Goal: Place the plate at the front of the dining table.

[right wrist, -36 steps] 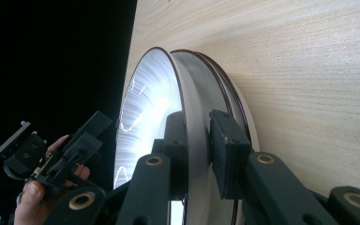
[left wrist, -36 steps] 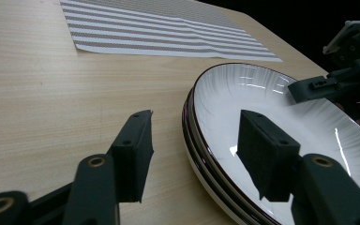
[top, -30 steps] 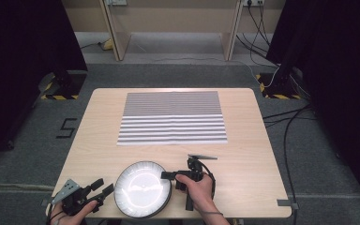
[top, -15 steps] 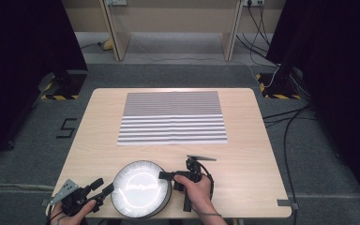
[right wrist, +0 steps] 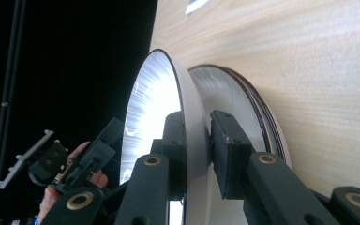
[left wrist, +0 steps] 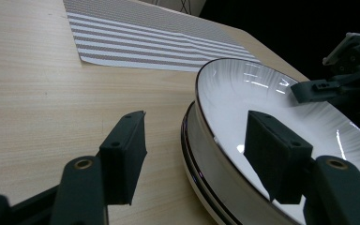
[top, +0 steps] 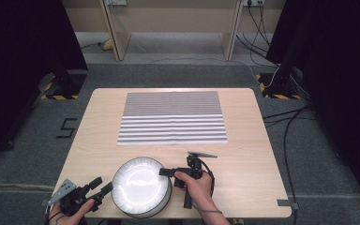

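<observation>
- A stack of white plates [top: 141, 186] sits at the near edge of the wooden table [top: 262, 154], about 6 o'clock from the striped placemat [top: 172, 117] and well apart from it.
- The right gripper [top: 168, 172] comes in at the stack's 3 o'clock side. In the right gripper view its jaws are clamped on the rim of the top plate [right wrist: 187, 108], one pad on the inner face and one on the underside, and that plate stands tilted up off the plates below [right wrist: 243, 108].
- The left gripper [top: 104, 186] sits at the stack's 9 o'clock side. Its jaws stand wide and have just been opening; in the left gripper view the top plate's rim [left wrist: 225, 140] lies between the pads, but neither pad presses on it.
- The relation that matters: the top plate hangs from the right gripper alone, gripped at one edge, with the lifted side at 3 o'clock and the 9 o'clock side lying low near the left gripper.
- My judgement: the right hand is the one placed to carry the plate off, most likely toward the placemat at 12 o'clock; the left needs only to back clear of the rim.
</observation>
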`<state>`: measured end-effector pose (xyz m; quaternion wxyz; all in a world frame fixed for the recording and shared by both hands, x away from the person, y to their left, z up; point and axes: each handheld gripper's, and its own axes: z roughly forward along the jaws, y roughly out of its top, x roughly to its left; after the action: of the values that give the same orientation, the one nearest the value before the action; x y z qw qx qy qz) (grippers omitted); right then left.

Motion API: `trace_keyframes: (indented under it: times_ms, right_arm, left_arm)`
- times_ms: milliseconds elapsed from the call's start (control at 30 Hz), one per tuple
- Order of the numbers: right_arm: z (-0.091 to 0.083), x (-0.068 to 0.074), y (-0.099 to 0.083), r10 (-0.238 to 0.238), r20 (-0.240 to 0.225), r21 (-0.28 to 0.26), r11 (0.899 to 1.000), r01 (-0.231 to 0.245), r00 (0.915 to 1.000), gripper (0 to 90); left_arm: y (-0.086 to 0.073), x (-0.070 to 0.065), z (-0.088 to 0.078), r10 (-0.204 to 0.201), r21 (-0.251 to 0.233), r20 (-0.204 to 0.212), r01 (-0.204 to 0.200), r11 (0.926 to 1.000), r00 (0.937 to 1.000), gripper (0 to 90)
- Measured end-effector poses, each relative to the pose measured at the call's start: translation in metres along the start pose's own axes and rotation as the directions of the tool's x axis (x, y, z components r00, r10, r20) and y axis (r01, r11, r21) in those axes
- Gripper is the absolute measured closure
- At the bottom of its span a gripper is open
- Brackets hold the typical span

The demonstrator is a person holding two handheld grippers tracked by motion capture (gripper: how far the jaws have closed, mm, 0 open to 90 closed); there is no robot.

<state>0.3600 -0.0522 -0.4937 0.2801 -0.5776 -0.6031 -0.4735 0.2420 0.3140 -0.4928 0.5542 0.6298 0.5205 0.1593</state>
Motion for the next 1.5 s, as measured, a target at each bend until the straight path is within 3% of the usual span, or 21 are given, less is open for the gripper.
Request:
trace_keyframes:
  times_ms: [433, 900, 1500]
  right_arm:
    - [-0.008, -0.002, 0.008, 0.014, -0.012, -0.050, 0.999, -0.015, 0.9998, 76.6]
    - [-0.024, -0.005, 0.022, 0.032, -0.004, -0.114, 0.993, -0.032, 0.9995, 76.7]
    - [-0.033, 0.001, 0.033, 0.019, 0.005, -0.140, 0.990, -0.019, 0.9998, 76.6]
  left_arm:
    - [0.004, -0.001, -0.004, -0.021, -0.042, 0.000, 0.021, 0.9989, 0.9998, 37.6]
    - [0.005, 0.002, -0.005, -0.023, -0.041, -0.010, 0.022, 0.9989, 0.9997, 37.5]
    - [0.002, 0.006, -0.003, -0.031, -0.024, -0.024, 0.030, 0.9992, 0.9993, 37.5]
